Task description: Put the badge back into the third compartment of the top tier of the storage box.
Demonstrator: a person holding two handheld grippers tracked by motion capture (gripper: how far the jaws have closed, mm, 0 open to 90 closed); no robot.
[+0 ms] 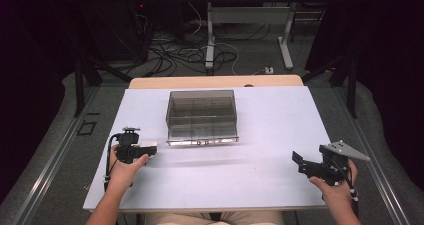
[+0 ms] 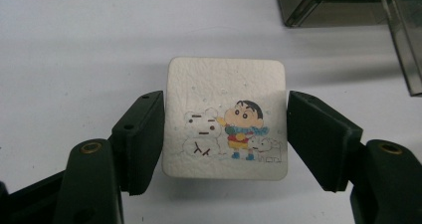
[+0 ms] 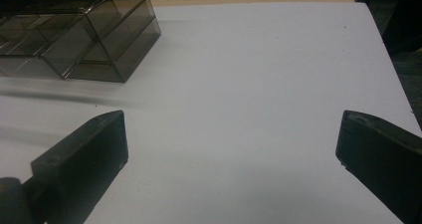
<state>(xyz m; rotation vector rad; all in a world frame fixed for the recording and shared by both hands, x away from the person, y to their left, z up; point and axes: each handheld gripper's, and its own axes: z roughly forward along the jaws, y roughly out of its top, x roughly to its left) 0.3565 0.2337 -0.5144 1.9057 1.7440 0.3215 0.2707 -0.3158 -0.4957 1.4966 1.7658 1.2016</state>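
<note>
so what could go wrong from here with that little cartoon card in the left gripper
1. The white card is pinched only by its two side edges between the left gripper jaws, so it could bow or slip out if the squeeze changes.
2. The smoky plastic organizer box sits just ahead and to the right; its compartments look narrow, so the card might catch a divider or the rim.
3. The right gripper is open over bare table, too far to steady anything.

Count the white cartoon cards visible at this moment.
1: the white card sits between the left claw's jaws, near the table's left front. More could be hidden inside the tinted organizer box.
</note>
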